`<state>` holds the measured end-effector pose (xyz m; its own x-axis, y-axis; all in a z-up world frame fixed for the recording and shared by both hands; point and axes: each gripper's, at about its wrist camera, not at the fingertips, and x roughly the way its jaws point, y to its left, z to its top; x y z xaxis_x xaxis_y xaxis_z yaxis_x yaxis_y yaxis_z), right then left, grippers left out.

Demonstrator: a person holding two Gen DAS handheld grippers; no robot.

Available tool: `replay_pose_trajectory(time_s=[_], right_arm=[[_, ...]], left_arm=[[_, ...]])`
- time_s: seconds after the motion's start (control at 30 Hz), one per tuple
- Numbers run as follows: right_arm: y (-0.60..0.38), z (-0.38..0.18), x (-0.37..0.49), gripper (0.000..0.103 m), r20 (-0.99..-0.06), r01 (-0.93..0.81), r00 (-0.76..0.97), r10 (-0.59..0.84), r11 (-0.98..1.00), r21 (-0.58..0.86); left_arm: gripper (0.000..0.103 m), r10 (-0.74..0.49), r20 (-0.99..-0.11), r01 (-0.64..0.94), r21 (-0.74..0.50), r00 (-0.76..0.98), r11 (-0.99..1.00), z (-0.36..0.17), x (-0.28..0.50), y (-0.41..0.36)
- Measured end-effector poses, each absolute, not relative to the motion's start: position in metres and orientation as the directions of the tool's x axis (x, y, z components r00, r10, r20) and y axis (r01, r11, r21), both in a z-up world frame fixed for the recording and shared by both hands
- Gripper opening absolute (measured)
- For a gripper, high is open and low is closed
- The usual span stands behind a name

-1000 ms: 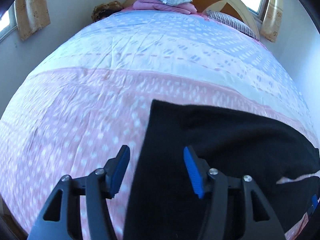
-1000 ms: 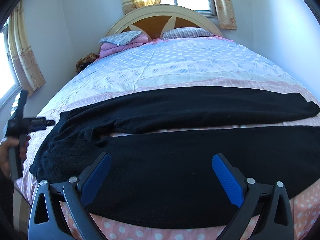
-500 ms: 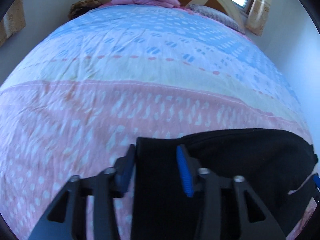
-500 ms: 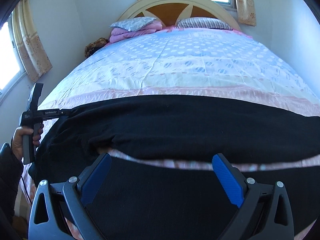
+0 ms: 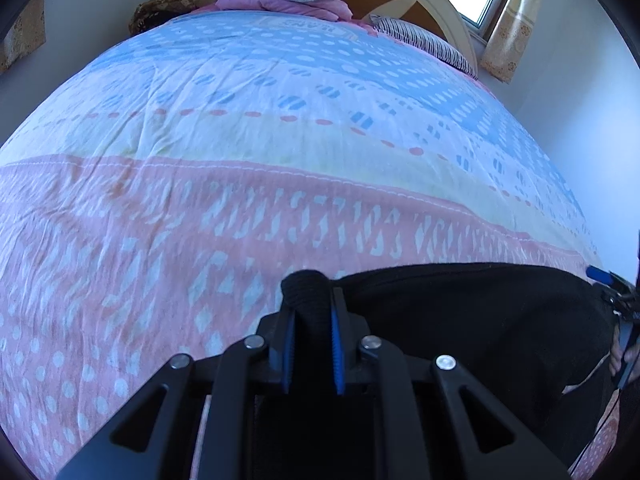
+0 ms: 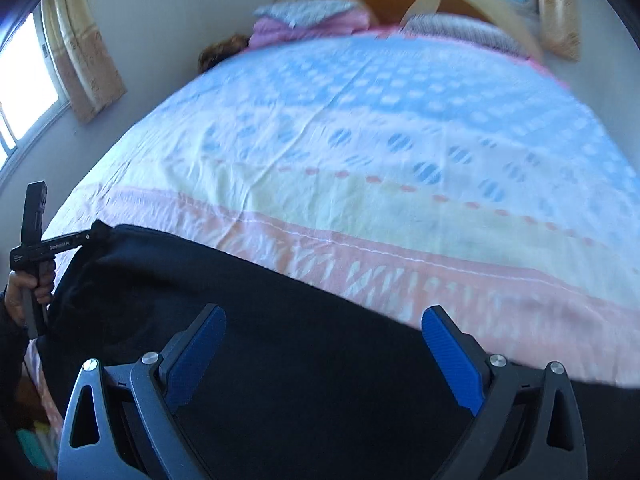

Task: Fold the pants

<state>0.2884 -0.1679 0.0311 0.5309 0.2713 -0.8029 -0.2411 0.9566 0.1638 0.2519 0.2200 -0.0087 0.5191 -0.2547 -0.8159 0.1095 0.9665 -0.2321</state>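
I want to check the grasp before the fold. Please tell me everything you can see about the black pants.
The black pants are of soft, matte, knit-looking fabric and lie spread flat across the near, pink part of the bed cover. One corner is bunched into a small ribbed hump between the blue pads of the left gripper, whose jaws have just been closing and now pinch it. The right gripper hangs open above the cloth; contact cannot be judged. The far end runs out of view.

Open bedspread (image 5: 248,184) beyond pants (image 5: 480,320)
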Motion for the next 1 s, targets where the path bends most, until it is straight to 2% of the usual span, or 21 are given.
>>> replay_pose_trajectory(time_s=[0.2,0.23,0.27,0.3,0.33,0.37,0.5,0.8,0.9,1.0], right_arm=[[-0.154,-0.006,0.322,0.098,-0.871,-0.348,0.430,0.238,0.934,0.083],[-0.150,-0.005,0.320,0.084,-0.871,-0.373,0.432,0.233,0.926,0.063],[-0.147,0.000,0.315,0.056,-0.864,-0.406,0.429,0.265,0.911,0.078],[-0.147,0.004,0.313,0.041,-0.861,-0.409,0.423,0.282,0.907,0.096],[-0.148,0.008,0.312,0.007,-0.861,-0.407,0.411,0.301,0.905,0.122],[-0.149,0.010,0.311,0.005,-0.859,-0.400,0.390,0.331,0.902,0.166],[-0.144,0.033,0.286,0.005,-0.824,-0.365,0.471,0.315,0.920,0.143],[-0.137,0.102,0.166,0.005,-0.655,-0.394,0.625,0.424,0.896,0.205],[-0.136,0.099,0.119,0.005,-0.623,-0.411,0.634,0.458,0.882,0.230],[-0.127,0.080,0.082,0.004,-0.629,-0.427,0.616,0.474,0.872,0.239]], left_arm=[[0.018,-0.223,-0.821,0.099,-0.202,0.526,0.974,-0.009,0.255,0.215],[0.017,-0.220,-0.820,0.100,-0.197,0.529,0.975,-0.009,0.255,0.215],[0.016,-0.219,-0.819,0.102,-0.195,0.531,0.976,-0.008,0.255,0.214],[0.015,-0.217,-0.817,0.101,-0.193,0.534,0.976,-0.008,0.255,0.213],[0.015,-0.215,-0.816,0.097,-0.193,0.537,0.976,-0.006,0.255,0.213],[0.015,-0.209,-0.814,0.094,-0.189,0.543,0.978,-0.004,0.255,0.211],[0.014,-0.223,-0.773,0.091,-0.210,0.594,0.973,0.015,0.243,0.213],[0.014,-0.322,-0.555,0.184,-0.291,0.767,0.939,0.096,0.145,0.234],[0.014,-0.351,-0.501,0.216,-0.309,0.791,0.926,0.096,0.104,0.241],[0.014,-0.343,-0.488,0.218,-0.296,0.803,0.930,0.082,0.069,0.243]])
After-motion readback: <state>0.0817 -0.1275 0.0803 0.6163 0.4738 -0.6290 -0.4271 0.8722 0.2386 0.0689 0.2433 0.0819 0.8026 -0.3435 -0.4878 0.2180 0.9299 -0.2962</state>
